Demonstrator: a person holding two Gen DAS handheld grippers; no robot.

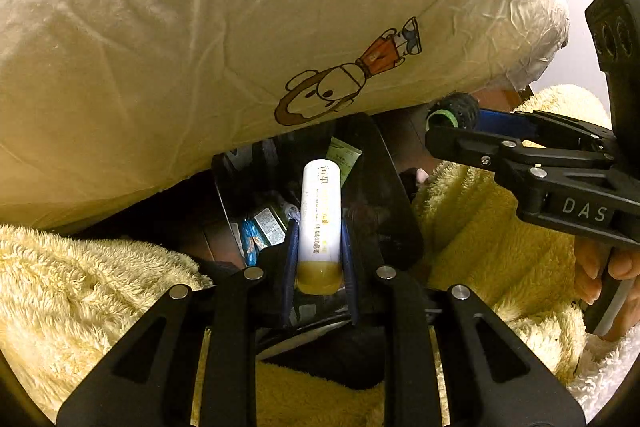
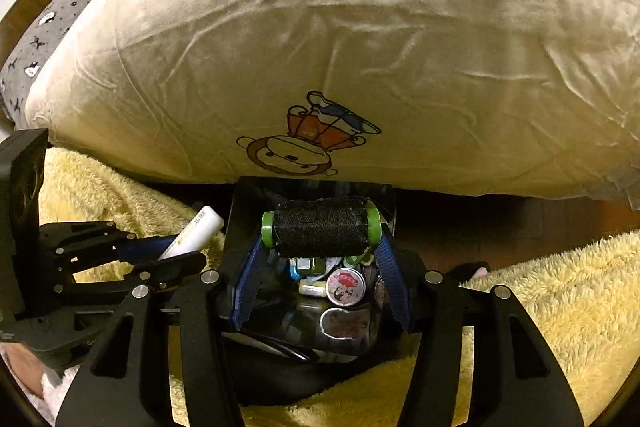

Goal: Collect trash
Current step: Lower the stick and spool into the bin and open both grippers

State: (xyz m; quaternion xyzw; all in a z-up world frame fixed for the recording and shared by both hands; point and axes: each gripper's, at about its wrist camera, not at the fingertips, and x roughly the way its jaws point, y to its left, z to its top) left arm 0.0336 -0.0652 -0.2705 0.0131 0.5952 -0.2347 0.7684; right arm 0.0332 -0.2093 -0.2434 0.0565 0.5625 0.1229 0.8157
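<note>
Left claw [image 1: 318, 259] grips a white plastic tube with a yellow cap [image 1: 320, 215], light and slippery, low centre; right claw [image 2: 322, 231] clamps a black thread spool with green ends [image 2: 322, 227], soft-wound, over the black bin [image 2: 312, 187].

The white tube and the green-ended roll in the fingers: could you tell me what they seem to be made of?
White tube: likely smooth plastic with a slight sheen, printed text, translucent yellowish cap end. Green-ended roll: glossy green ends, probably plastic; its wrap is matte black, fibrous and woven-looking, perhaps thread or mesh.
</note>
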